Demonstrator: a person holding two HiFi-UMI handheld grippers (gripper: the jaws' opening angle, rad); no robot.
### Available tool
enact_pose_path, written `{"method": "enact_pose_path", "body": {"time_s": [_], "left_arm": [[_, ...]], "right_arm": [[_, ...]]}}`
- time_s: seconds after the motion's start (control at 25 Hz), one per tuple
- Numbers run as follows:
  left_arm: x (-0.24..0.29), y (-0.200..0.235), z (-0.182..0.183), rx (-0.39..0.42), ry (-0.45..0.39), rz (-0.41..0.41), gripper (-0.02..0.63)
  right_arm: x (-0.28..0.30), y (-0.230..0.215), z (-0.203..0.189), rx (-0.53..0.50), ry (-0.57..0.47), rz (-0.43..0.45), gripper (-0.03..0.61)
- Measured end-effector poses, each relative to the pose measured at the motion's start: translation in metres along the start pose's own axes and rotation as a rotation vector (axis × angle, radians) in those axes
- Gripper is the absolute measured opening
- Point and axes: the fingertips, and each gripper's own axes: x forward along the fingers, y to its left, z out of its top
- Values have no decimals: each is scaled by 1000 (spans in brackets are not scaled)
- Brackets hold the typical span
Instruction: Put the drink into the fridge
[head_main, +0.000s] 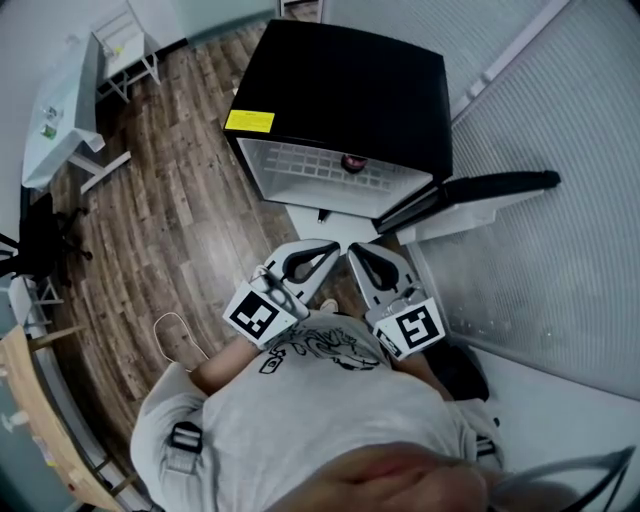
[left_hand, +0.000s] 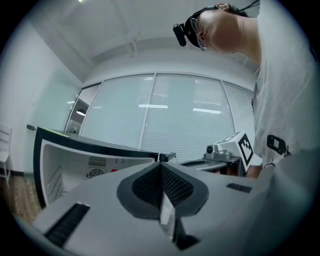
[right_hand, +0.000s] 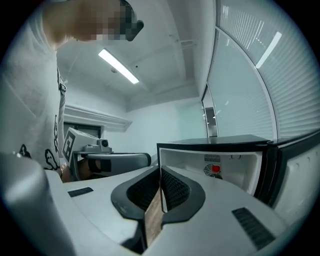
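Jaws together, empty, on left gripper (head_main: 322, 250) and right gripper (head_main: 357, 252). The drink (head_main: 352, 161) is probably that red blob in the fridge (head_main: 340, 90) ahead, so nudge the door (head_main: 480, 192) on their right closed.

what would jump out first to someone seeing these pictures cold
The black mini fridge stands on the wood floor with its door swung open to the right. A small red object, possibly the drink, sits at the back of its white interior. Nearer the camera, the left gripper and right gripper sit side by side before the person's chest, both shut and empty, tips toward the fridge.
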Motion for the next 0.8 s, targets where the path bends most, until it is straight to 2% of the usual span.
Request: {"method": "enact_pose_path", "body": {"time_s": [0.8], "left_arm": [[-5,-1,3,-5,-5,-1,2]], "right_arm": [[-1,5,14,9,-21,-15,41]]}}
